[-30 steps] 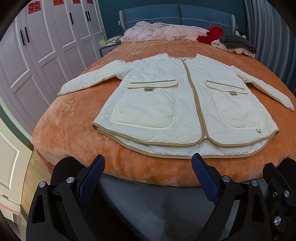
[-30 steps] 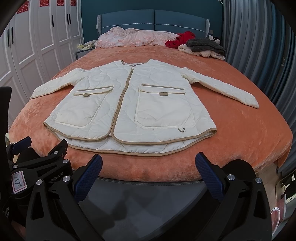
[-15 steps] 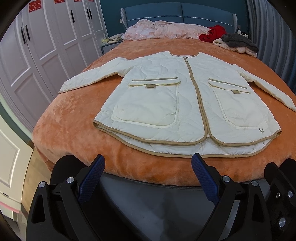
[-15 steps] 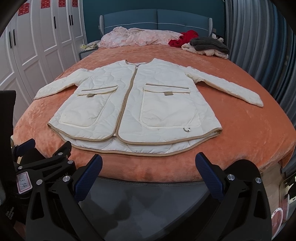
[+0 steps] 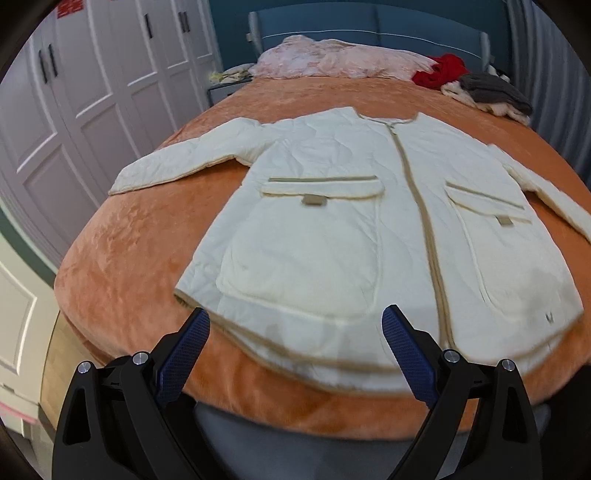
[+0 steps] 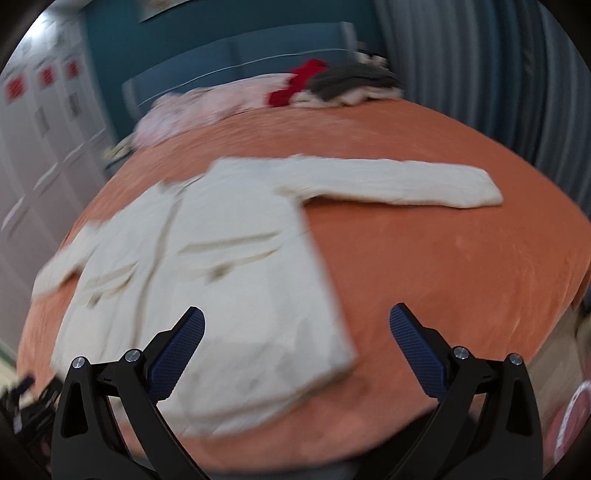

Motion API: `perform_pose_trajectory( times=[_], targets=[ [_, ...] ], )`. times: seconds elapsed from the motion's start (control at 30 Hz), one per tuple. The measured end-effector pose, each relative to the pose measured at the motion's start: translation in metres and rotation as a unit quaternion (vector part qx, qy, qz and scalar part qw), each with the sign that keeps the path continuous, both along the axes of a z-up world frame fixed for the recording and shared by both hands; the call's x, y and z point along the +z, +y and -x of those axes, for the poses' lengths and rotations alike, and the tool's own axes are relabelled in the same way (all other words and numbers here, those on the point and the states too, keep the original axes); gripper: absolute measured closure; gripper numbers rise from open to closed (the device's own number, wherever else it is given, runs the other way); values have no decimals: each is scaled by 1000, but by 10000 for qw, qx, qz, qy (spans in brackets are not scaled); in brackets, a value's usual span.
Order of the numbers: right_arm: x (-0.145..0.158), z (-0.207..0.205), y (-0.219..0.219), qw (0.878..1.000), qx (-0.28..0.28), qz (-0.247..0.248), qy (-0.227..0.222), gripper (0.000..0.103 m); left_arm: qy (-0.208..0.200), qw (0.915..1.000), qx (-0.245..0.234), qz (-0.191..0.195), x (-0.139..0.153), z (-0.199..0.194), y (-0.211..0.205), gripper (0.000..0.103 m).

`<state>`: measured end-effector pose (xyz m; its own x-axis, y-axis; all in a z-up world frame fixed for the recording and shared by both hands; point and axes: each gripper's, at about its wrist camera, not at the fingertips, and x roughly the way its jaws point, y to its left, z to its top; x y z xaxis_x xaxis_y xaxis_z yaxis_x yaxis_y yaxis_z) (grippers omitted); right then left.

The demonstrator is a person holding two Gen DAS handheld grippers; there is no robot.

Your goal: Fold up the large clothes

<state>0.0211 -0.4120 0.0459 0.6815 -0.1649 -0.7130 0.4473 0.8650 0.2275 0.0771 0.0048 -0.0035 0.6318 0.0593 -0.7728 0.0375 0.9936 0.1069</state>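
From my remote station I see the jacket [image 5: 332, 229] as cream quilted cloth, matt and softly puffed, edged with a tan woven binding [image 5: 424, 229]. The bedspread [image 5: 122, 258] beneath it is orange plush with a short velvety nap that catches light in patches. The left gripper [image 5: 295, 354] has a black matt plastic frame with bright metal screw heads [image 5: 140, 357]; its fingers [image 5: 183, 360] carry blue pads with a fine knurled texture. The right gripper [image 6: 297, 350] is built the same way. The wardrobe doors [image 5: 92, 92] look like white painted panels, smooth and satin. The headboard [image 5: 369, 22] is blue upholstery. The curtain [image 6: 498, 66] is grey pleated cloth, though it is blurred in the right wrist view.
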Motion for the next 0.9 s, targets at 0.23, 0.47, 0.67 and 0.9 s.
perform_pose_trajectory(
  times=[0.23,0.47,0.67,0.9],
  targets=[
    [-39,-35,-168,9861,-1549,-589,-101,5,-83,9972,729,142,-11,-45,14,12],
    [-78,-46,-271,9620,-2590,-853,-139,5,230,9962,810,-230,-30,-81,11,12],
    [-108,-61,-296,9470,-2883,-1372,-344,28,386,9960,801,-92,-43,-98,11,12],
    [-71,-102,-288,9485,-2415,-1629,-1243,86,380,9954,838,-257,-50,-111,16,12]
  ],
)
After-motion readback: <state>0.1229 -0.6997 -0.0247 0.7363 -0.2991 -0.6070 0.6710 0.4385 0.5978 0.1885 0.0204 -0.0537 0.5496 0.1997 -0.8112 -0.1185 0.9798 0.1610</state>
